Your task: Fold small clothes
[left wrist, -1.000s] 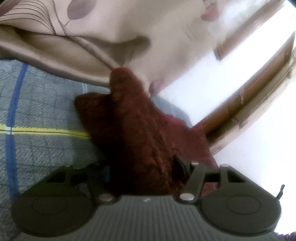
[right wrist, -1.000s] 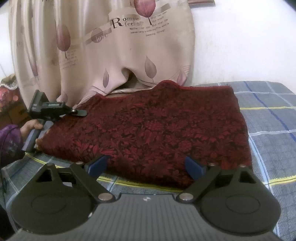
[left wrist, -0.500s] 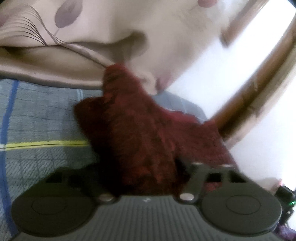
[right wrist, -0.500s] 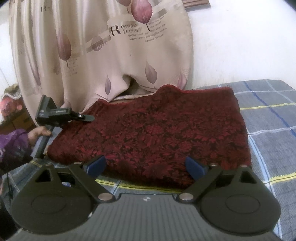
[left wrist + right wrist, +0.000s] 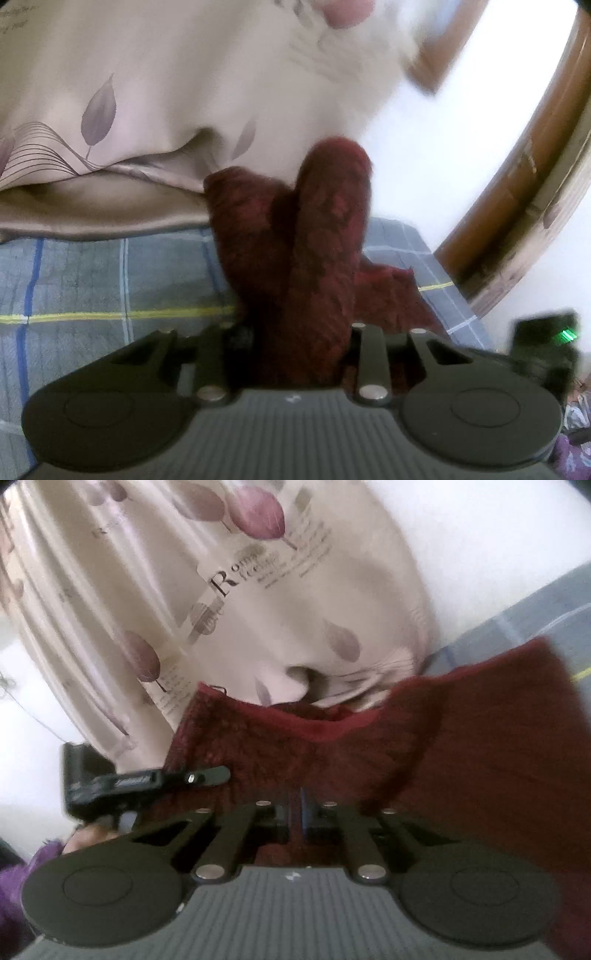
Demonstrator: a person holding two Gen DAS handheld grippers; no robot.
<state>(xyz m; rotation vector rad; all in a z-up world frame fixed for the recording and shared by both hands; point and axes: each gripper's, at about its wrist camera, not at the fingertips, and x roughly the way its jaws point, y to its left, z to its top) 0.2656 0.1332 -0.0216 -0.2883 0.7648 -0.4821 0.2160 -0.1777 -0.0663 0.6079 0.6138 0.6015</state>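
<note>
A dark red patterned cloth point(image 5: 317, 258) is bunched upright between the jaws of my left gripper point(image 5: 295, 343), which is shut on its edge and holds it above the bed. In the right wrist view the same cloth point(image 5: 461, 760) hangs lifted in a fold. My right gripper point(image 5: 301, 812) is shut on its near edge, fingers close together. The left gripper point(image 5: 147, 779) shows at the left of that view, clamped on the cloth's far corner. Both views are blurred.
A grey plaid bedspread point(image 5: 110, 288) with blue and yellow lines lies under the cloth. A beige leaf-print curtain point(image 5: 240, 609) hangs right behind it. A brown wooden frame point(image 5: 524, 177) and white wall stand at the right.
My right gripper was open in front of the flat cloth; it has closed on the near edge and lifted it. The left gripper has raised its corner too.
</note>
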